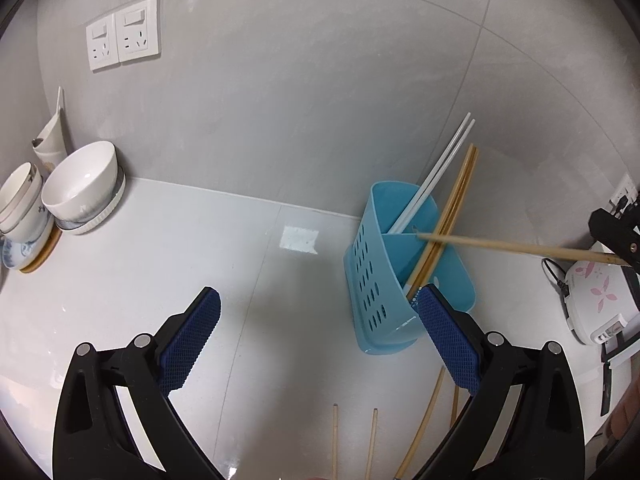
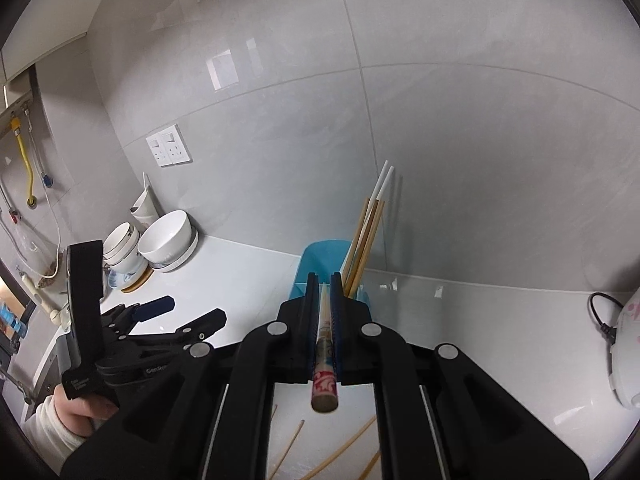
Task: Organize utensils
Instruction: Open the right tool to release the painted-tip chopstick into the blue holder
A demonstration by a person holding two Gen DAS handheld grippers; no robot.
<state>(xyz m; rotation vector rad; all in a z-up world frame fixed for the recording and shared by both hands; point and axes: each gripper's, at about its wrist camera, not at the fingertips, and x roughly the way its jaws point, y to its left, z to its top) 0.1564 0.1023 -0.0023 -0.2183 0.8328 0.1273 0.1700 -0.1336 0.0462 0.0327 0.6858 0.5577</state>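
A blue perforated utensil holder (image 1: 376, 280) stands on the white counter near the wall, with a white chopstick pair (image 1: 436, 176) and a wooden pair (image 1: 452, 208) leaning in it. My right gripper (image 2: 324, 282) is shut on one chopstick (image 2: 325, 344) with a red patterned end. It comes in from the right edge of the left wrist view as the right gripper (image 1: 622, 258), and the chopstick's tip (image 1: 420, 234) hangs over the holder's (image 2: 316, 258) mouth. My left gripper (image 1: 320, 312) stands open and empty beside the holder. Loose wooden chopsticks (image 1: 335, 440) lie on the counter below.
Stacked white bowls (image 1: 80, 184) and cups sit at the far left by the wall, under two wall sockets (image 1: 122, 38). A white rice cooker (image 1: 596, 300) with its cord stands at the right. The left gripper (image 2: 188, 314) and a hand holding it show at the left.
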